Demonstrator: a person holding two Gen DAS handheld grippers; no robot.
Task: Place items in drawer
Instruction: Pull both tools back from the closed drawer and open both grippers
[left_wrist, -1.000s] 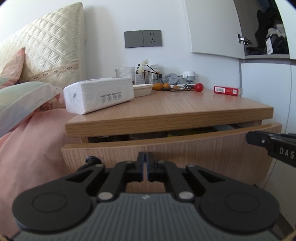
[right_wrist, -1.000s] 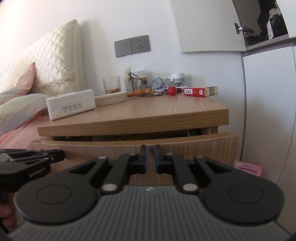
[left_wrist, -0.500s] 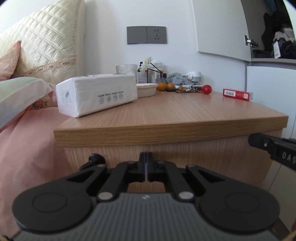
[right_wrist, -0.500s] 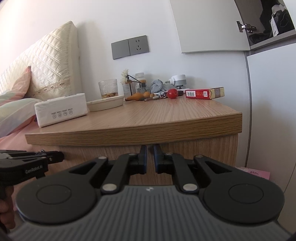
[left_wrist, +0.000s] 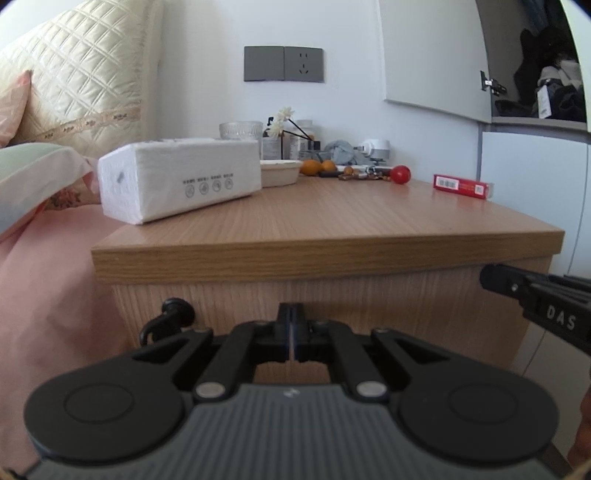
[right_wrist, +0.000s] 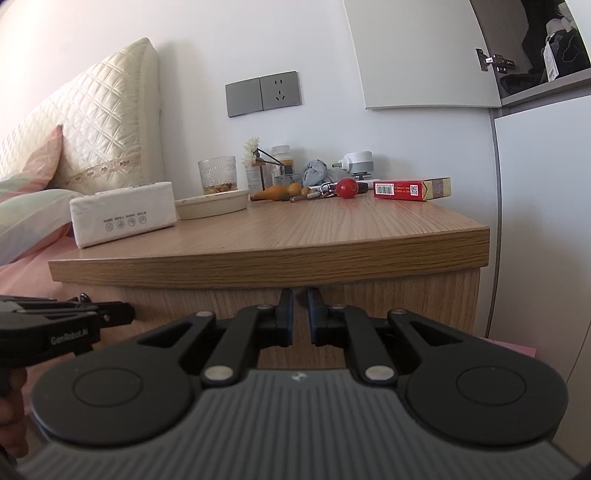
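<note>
The wooden nightstand's drawer front (left_wrist: 332, 306) (right_wrist: 406, 295) sits flush under the top, closed. My left gripper (left_wrist: 291, 317) is shut and empty, its tips close against the drawer front. My right gripper (right_wrist: 300, 306) is nearly shut with a small gap, empty, also at the drawer front. On the top lie a white tissue pack (left_wrist: 177, 181) (right_wrist: 123, 214), a red box (left_wrist: 463, 185) (right_wrist: 412, 189), a red ball (left_wrist: 400, 173) (right_wrist: 347, 187) and orange fruit (left_wrist: 312, 167) (right_wrist: 277, 192).
A shallow dish (right_wrist: 212, 203), a glass (right_wrist: 217, 175), small bottles and a flower stand at the back of the top. The bed with pink sheet (left_wrist: 44, 277) and pillows is to the left. A white wardrobe (right_wrist: 543, 221) stands to the right.
The drawer, slightly open one second ago, has been pushed shut. Both grippers have moved forward with it toward the nightstand.
</note>
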